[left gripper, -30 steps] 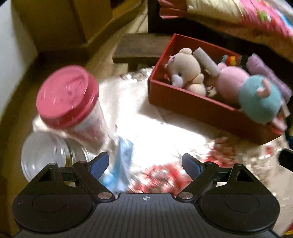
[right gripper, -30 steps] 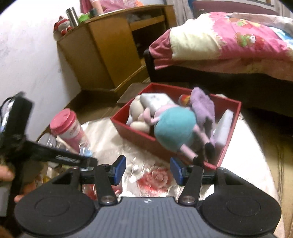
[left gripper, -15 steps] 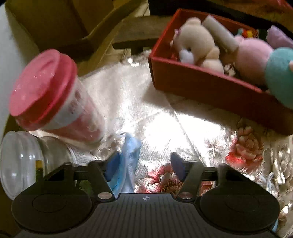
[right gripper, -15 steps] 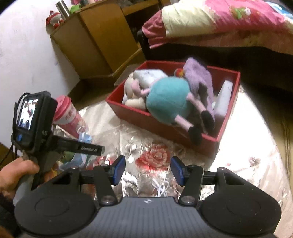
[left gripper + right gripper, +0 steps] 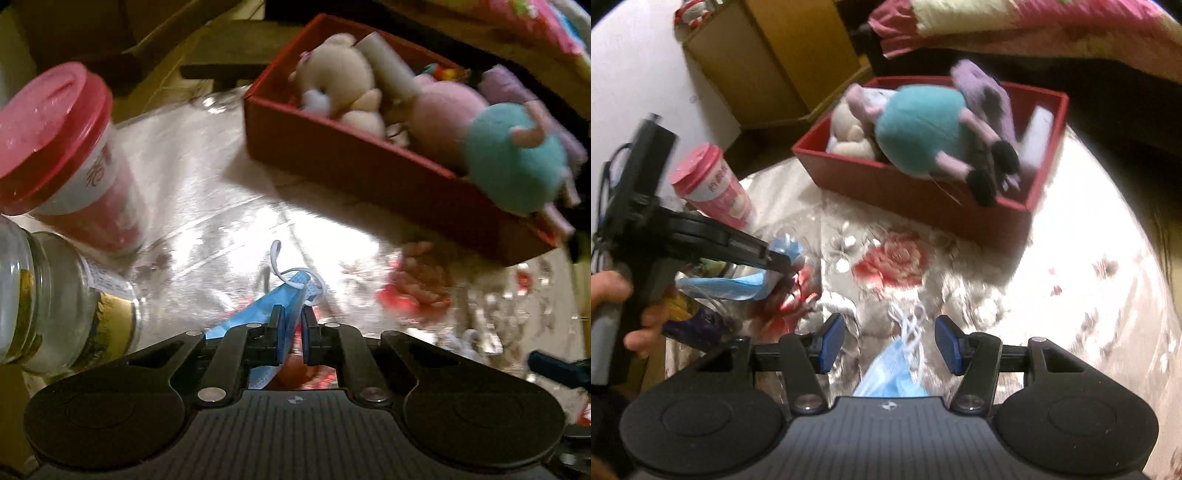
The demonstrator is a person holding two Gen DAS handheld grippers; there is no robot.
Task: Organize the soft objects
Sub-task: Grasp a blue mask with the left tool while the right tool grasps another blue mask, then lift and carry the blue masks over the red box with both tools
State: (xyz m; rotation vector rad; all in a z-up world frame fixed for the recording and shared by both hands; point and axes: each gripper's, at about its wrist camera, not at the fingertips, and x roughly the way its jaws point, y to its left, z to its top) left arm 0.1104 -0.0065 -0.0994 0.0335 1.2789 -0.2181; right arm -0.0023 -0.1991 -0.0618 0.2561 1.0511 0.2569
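Note:
A blue face mask point(image 5: 255, 314) with white ear loops lies on the shiny floral tablecloth, and my left gripper point(image 5: 291, 314) is shut on its edge. From the right wrist view, that left gripper point(image 5: 785, 264) sits at the left with the pinched mask point(image 5: 731, 286) under it. My right gripper point(image 5: 890, 341) is open low over the cloth. A second blue mask point(image 5: 894, 373) lies between its fingers, and the pads do not touch it. The red box point(image 5: 905, 184) beyond holds a teal plush point(image 5: 919, 129), a beige bear point(image 5: 336, 74) and other soft toys.
A pink-lidded cup point(image 5: 55, 129) and a glass jar point(image 5: 55, 295) stand close on the left of my left gripper. A person's hand point(image 5: 613, 295) holds the left gripper's handle. A wooden cabinet point(image 5: 775, 62) and a bed point(image 5: 1034, 29) lie behind the table.
My left gripper's jaws have closed onto the blue mask. Both grippers have dropped toward the tablecloth, and a second mask has come into view between the right fingers.

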